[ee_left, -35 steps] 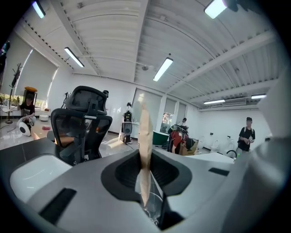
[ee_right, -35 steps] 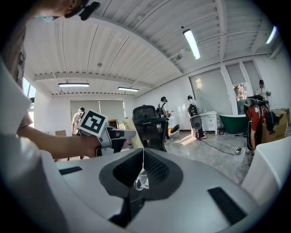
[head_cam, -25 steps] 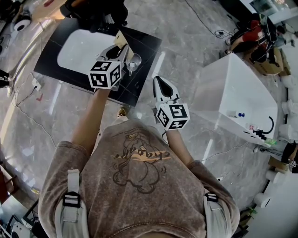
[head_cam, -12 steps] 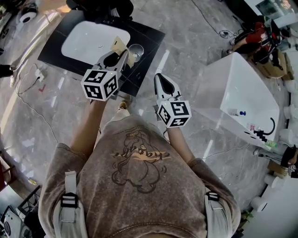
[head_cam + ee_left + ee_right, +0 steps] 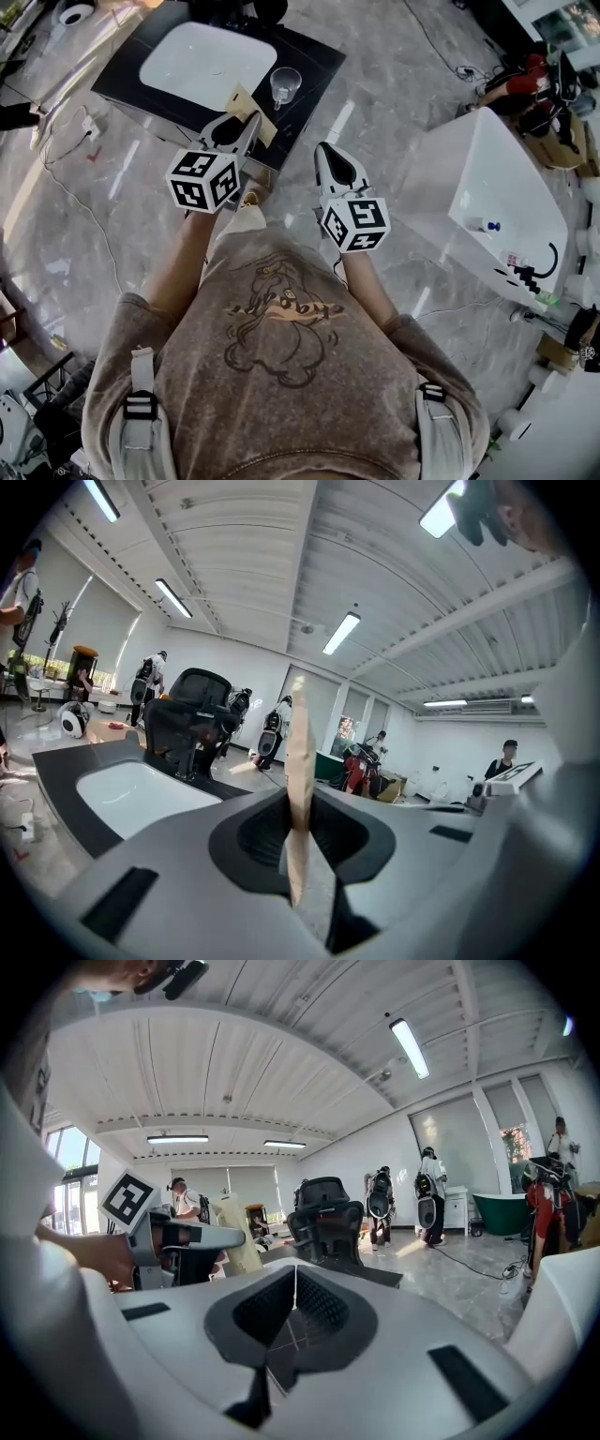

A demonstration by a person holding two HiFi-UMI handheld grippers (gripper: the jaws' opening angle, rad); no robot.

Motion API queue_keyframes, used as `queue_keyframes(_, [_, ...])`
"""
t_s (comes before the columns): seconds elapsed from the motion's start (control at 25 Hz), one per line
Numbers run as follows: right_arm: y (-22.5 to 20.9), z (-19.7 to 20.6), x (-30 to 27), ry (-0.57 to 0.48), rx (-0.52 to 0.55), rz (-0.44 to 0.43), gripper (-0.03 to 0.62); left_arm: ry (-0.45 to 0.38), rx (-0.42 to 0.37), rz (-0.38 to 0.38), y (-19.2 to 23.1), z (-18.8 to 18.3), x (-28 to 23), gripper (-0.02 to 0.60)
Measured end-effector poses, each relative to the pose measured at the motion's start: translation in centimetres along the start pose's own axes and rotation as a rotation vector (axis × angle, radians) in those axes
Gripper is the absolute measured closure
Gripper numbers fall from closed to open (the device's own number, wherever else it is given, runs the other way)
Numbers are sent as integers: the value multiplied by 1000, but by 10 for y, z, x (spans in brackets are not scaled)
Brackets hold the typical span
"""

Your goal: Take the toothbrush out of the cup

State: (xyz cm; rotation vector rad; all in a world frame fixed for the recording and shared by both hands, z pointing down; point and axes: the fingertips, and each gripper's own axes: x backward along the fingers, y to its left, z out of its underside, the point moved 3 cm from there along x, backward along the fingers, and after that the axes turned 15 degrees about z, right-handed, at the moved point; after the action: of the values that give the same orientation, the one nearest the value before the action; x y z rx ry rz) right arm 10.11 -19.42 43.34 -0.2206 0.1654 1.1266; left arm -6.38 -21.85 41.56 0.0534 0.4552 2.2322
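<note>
Left hand-held gripper (image 5: 247,120): jaws nearly together, clamped on the toothbrush (image 5: 247,101), which shows as a flat tan strip. In the left gripper view the strip stands upright, edge-on, pinched between the two pads and rising above them. Toothbrush location: out of the cup (image 5: 285,85), held in the air over the near edge of the desk (image 5: 314,64). Cup: clear glass, upright, empty, on the black desk top, just beside the white basin (image 5: 206,58) set into that top and apart from the toothbrush. Right hand-held gripper (image 5: 324,150): jaws closed against each other with nothing between them, held over the marble floor (image 5: 375,103) beside the left one, short of the desk. Black office chair (image 5: 190,719): behind the desk. White tub (image 5: 497,178): on the floor, to the person's right.
</note>
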Motion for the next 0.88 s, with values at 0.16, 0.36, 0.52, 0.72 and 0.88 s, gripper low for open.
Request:
queue_keyframes(0.16, [6, 2, 5, 8, 6, -12, 575, -3, 11, 4, -10, 4, 15, 512])
queue_keyframes(0.36, [21, 1, 10, 5, 7, -20, 574, -6, 7, 9, -21, 8, 38, 512])
queue_keyframes(0.52, [39, 5, 19, 3, 10, -21, 575, 3, -25, 9, -29, 14, 63, 512])
queue_keyframes(0.72, [59, 10, 39, 0, -7, -4, 575, 11, -28, 13, -38, 21, 92, 512])
queue_keyframes(0.88, [74, 17, 57, -7, -24, 1, 576, 11, -42, 21, -47, 27, 113, 512])
